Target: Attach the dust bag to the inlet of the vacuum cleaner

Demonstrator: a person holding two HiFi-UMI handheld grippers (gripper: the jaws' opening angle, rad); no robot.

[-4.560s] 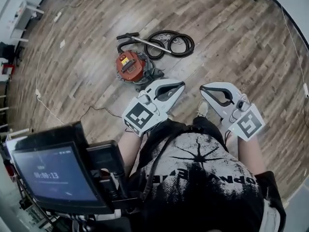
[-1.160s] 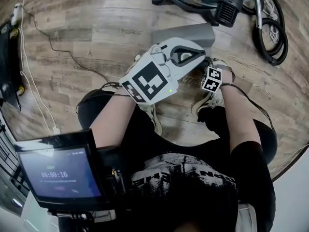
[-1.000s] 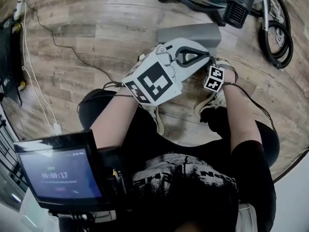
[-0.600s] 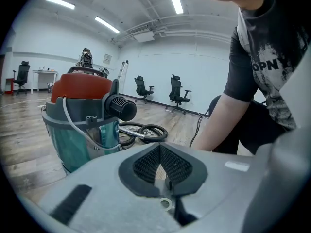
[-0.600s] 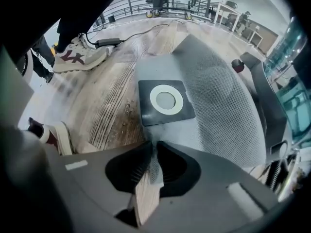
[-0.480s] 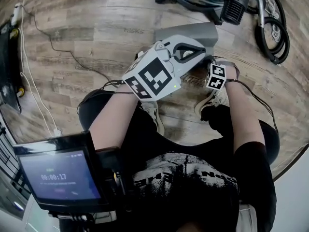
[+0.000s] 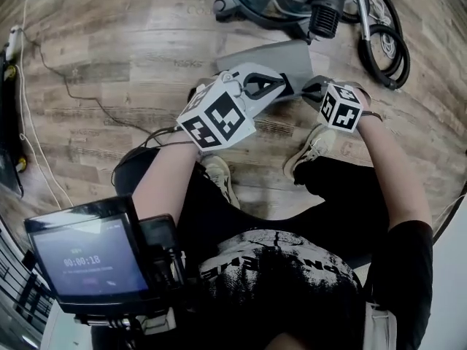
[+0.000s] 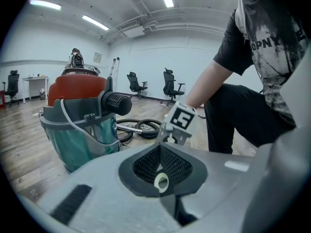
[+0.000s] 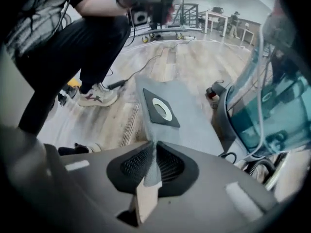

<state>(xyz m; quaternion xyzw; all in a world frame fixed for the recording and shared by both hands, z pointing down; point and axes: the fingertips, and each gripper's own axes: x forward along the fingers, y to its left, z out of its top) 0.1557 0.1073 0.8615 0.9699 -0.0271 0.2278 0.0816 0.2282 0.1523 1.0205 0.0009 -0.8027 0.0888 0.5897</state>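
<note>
Right gripper [image 9: 151, 166]: jaws have just been closing and are now pinching the near edge of the grey dust bag [image 9: 180, 106], with a tan strip showing between the pads.
Left gripper [image 8: 160, 171]: jaws are resting fully together, gripping nothing, hovering just beside the right gripper.
Dust bag: trailing away from the grip toward the wooden floor [image 7: 109, 64] near the vacuum cleaner [image 8: 77, 115], its black collar [image 9: 161, 109] facing up.
Inlet [image 8: 116, 102]: 1 black ribbed tube, apparently, standing apart from the bag.
Risk: the thin edge grip may be slipping or tearing, and with only 1 gripper holding, the sagging collar could miss the inlet.
</note>
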